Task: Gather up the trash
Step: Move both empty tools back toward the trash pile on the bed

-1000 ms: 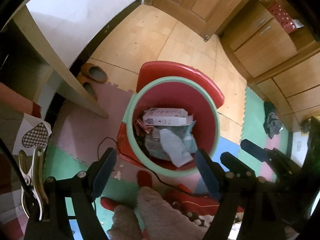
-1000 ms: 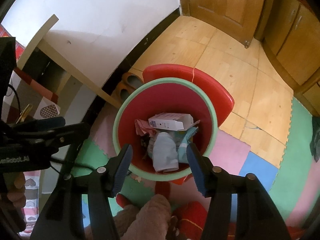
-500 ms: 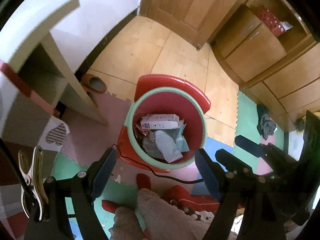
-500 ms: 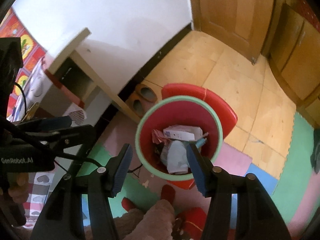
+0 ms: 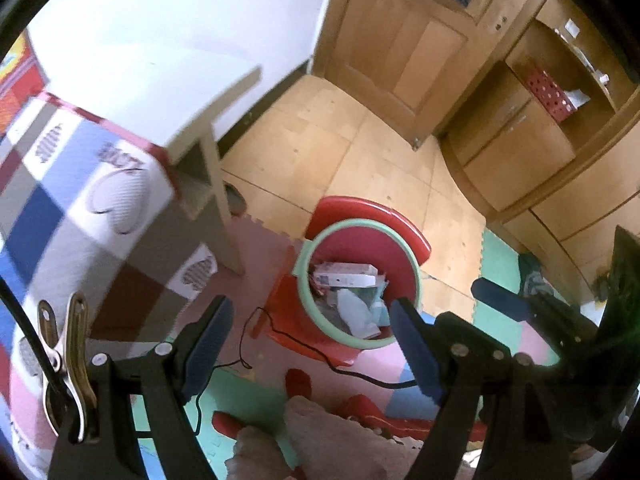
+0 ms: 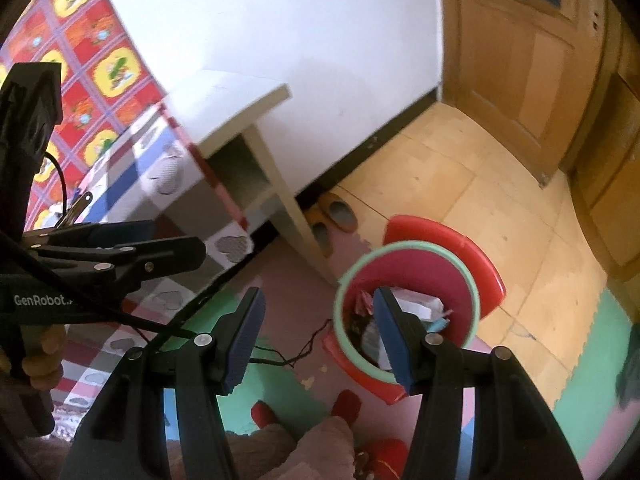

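Observation:
A red trash bin with a green rim [image 5: 305,257] stands on the floor below me, holding a white box [image 5: 346,278] and pale crumpled wrappers [image 5: 356,316]. My left gripper [image 5: 312,340] hangs high above the bin's near side, open with nothing between its blue pads. My right gripper [image 6: 320,324] is open and empty too. Its right finger [image 6: 394,344] covers part of the bin [image 6: 404,246] and of the white box [image 6: 418,302]. Each gripper appears in the other's view: the right gripper [image 5: 504,300] at the right edge, the left gripper [image 6: 160,254] at the left.
A table with a chequered heart cloth [image 5: 80,200] and a pale wooden shelf leg [image 5: 224,216] stand left of the bin. A red plastic seat [image 5: 368,212] lies under it, a black cable [image 5: 280,332] beside it. Slippers [image 6: 336,212], door [image 5: 400,40] and cabinets [image 5: 540,152] lie beyond.
Both grippers have risen away from the bin, which now looks smaller and lower in view. The tabletop cloth has come into sight. Jaws stay as wide as before.

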Motion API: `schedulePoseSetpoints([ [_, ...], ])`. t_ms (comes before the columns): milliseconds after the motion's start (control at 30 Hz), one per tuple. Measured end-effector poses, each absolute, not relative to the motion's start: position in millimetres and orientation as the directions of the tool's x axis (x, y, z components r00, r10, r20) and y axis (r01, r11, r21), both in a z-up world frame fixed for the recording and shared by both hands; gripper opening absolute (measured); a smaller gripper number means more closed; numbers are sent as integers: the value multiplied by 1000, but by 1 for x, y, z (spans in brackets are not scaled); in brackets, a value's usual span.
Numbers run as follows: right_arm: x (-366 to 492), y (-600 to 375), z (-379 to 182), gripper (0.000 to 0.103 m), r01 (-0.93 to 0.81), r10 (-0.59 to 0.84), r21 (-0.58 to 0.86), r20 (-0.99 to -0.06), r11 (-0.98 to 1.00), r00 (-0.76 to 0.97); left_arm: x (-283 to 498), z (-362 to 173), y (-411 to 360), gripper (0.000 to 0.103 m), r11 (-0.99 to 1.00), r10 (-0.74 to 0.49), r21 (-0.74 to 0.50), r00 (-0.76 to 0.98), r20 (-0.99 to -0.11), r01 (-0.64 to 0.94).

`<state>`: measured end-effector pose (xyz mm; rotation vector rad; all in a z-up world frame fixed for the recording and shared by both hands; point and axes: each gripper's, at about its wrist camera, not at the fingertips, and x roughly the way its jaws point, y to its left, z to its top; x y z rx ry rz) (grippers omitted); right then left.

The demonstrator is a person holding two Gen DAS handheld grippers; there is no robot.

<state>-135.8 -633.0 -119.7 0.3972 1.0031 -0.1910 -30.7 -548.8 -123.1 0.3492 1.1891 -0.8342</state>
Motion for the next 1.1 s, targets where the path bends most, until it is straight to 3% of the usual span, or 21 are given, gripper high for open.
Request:
schedulePoseSetpoints([
  [633, -86, -523, -53, 57, 75, 130, 219, -784, 973, 607, 2, -54, -423, 84, 793, -394, -156, 301, -869, 589],
  [1100, -48, -426, -36, 57, -100, 233, 218, -764, 971, 602, 31, -32, -309, 84, 890, -336, -151, 394, -856, 431],
])
